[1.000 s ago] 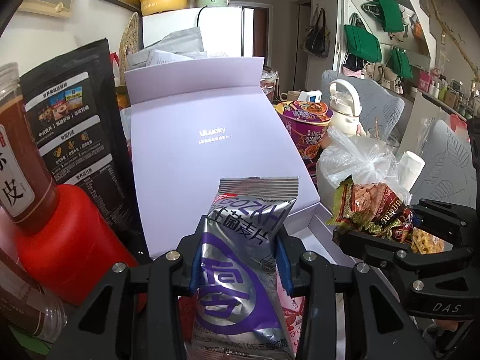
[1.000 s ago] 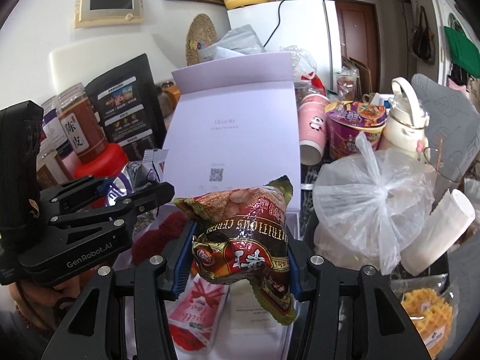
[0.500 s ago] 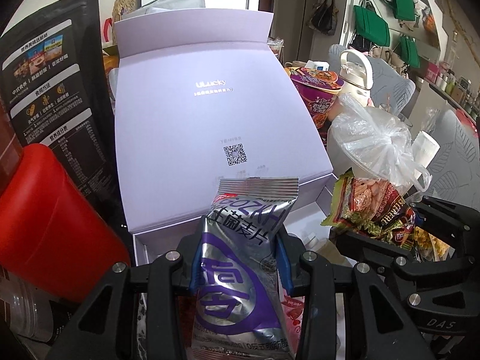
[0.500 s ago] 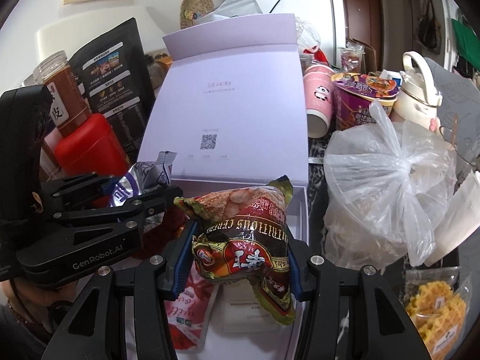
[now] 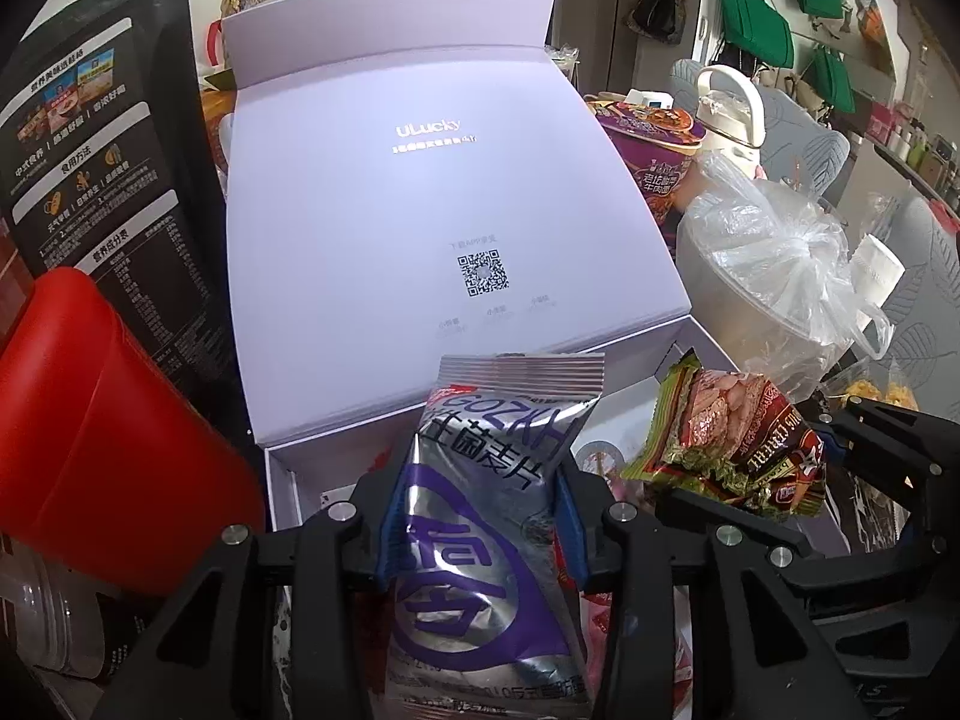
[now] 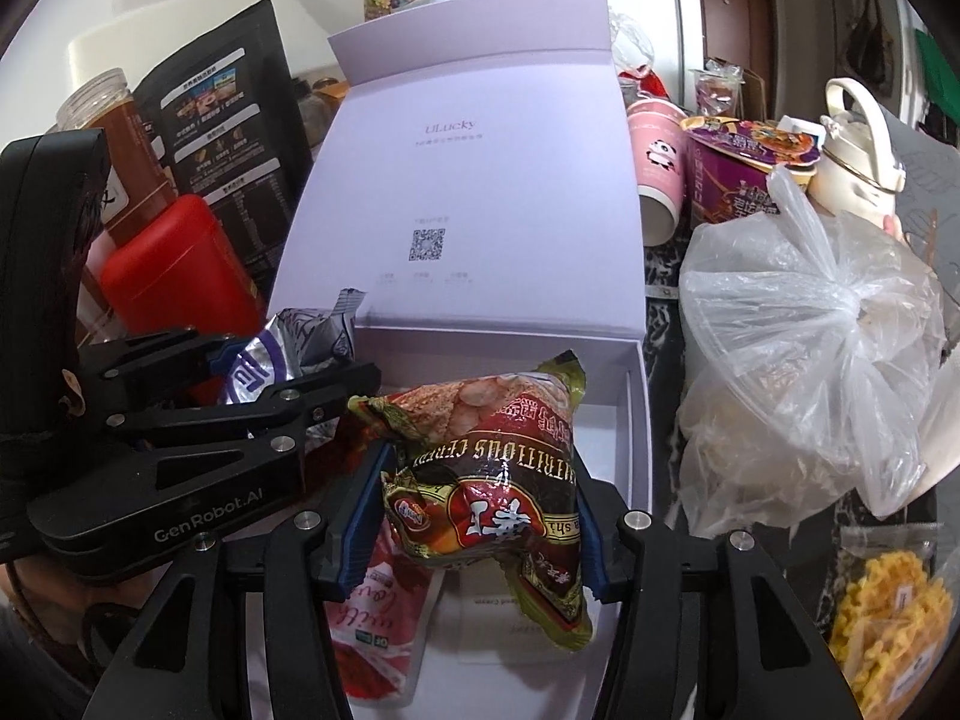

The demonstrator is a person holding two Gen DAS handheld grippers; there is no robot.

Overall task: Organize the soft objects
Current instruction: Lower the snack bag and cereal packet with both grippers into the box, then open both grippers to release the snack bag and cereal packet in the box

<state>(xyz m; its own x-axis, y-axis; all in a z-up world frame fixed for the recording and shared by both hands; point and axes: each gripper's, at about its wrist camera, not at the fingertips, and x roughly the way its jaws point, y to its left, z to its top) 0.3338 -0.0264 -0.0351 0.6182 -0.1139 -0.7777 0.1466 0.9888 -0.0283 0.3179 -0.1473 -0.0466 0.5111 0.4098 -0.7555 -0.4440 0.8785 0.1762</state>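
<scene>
My left gripper [image 5: 480,525] grips a silver and purple snack packet [image 5: 498,450] above the near left corner of an open lilac box [image 5: 282,480]. Its blue pads press the packet's sides while the jaws begin opening. My right gripper [image 6: 480,519] holds a red and green snack packet [image 6: 486,438] over the box's white inside [image 6: 606,420]; its jaws are opening too, pads still on the packet. A pink pouch [image 6: 378,618] lies in the box under both packets. The box lid [image 5: 432,210] stands tilted back behind. The right wrist view also shows the left gripper [image 6: 288,384], on its left side.
A red canister [image 5: 102,432] and a black pouch [image 5: 90,150] stand close against the box's left side. To the right are a knotted clear plastic bag [image 6: 810,360], a pink paper cup [image 6: 660,180], a purple noodle cup [image 6: 738,180], a cream bottle [image 6: 852,144] and a bag of yellow snacks [image 6: 888,630].
Both grippers have sunk toward the box with their packets and tipped further down. The box's inside and the pink pouch now show beneath them.
</scene>
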